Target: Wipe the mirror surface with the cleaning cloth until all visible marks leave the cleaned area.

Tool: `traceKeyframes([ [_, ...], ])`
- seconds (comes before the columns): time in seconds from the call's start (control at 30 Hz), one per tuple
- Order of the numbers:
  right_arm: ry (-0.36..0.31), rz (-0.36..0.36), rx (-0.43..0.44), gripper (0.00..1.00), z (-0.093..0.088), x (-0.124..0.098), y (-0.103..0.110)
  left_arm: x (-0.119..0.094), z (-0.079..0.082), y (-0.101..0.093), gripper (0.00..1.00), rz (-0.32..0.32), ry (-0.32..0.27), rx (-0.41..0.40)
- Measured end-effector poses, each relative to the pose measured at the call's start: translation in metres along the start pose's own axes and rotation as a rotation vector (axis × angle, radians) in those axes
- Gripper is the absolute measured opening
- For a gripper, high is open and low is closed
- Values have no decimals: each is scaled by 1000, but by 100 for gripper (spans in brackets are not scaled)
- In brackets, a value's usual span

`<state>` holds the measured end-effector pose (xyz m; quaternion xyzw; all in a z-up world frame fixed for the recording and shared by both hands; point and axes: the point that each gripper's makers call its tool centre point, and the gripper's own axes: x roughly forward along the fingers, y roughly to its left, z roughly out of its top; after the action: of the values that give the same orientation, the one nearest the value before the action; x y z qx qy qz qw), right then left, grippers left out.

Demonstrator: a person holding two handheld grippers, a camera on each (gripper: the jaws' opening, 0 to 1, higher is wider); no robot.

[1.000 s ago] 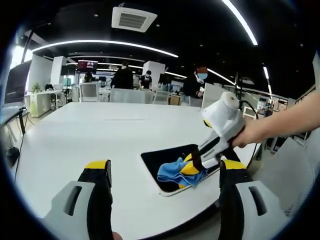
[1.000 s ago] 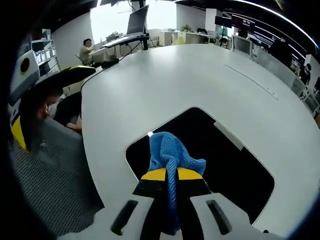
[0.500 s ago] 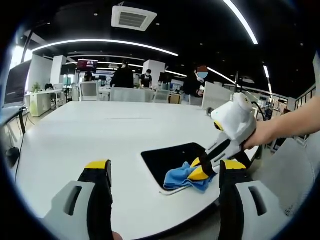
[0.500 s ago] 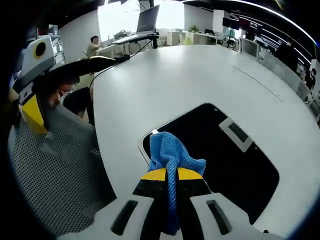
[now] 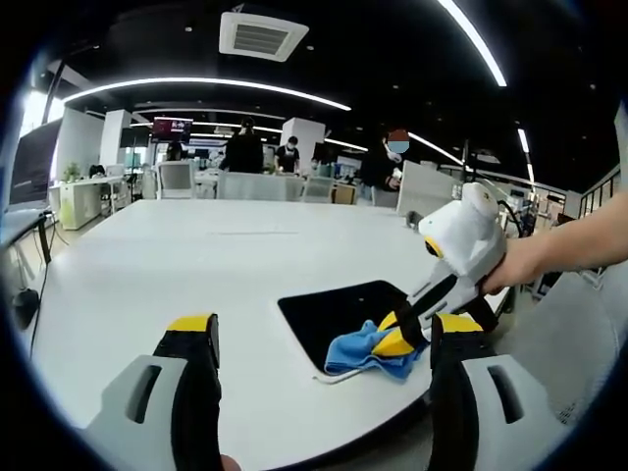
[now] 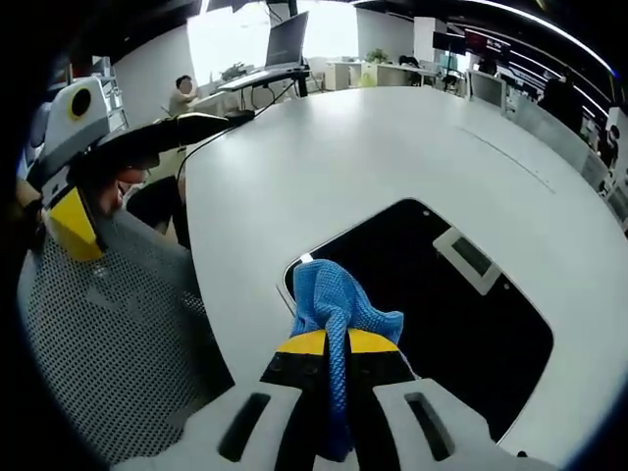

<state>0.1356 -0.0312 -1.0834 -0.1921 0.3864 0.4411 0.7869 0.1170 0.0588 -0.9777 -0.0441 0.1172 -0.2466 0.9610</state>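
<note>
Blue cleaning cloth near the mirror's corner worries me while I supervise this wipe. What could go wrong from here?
1. The blue microfibre cloth, pinched by the right gripper, sits at the corner of the dark rectangular mirror; another stroke may slide off onto the white table.
2. The mirror lies near the table's edge and could be nudged toward it.

White table (image 5: pixel 196 265), open office, ceiling lights (image 5: pixel 196 86)

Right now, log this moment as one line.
right hand-held gripper: shut on blue cloth | cloth: on mirror corner | left hand-held gripper: open, idle
</note>
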Motion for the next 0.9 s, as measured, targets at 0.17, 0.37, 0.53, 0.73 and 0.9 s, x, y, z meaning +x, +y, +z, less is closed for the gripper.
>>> traceKeyframes([
  [0.17, 4, 5, -6, 0, 0, 0, 0, 0, 0, 0, 87, 2, 1, 1],
  [0.37, 5, 19, -21, 0, 0, 0, -1, 0, 0, 1, 87, 4, 3, 2],
  [0.53, -5, 28, -20, 0, -1, -1, -1, 0, -1, 1, 87, 6, 4, 2],
  [0.73, 9, 28, -22, 0, -6, -5, -6, 0, -1, 1, 87, 3, 10, 3],
  [0.9, 7, 23, 3, 0, -13, -11, -11, 0, -1, 1, 86, 5, 9, 4],
])
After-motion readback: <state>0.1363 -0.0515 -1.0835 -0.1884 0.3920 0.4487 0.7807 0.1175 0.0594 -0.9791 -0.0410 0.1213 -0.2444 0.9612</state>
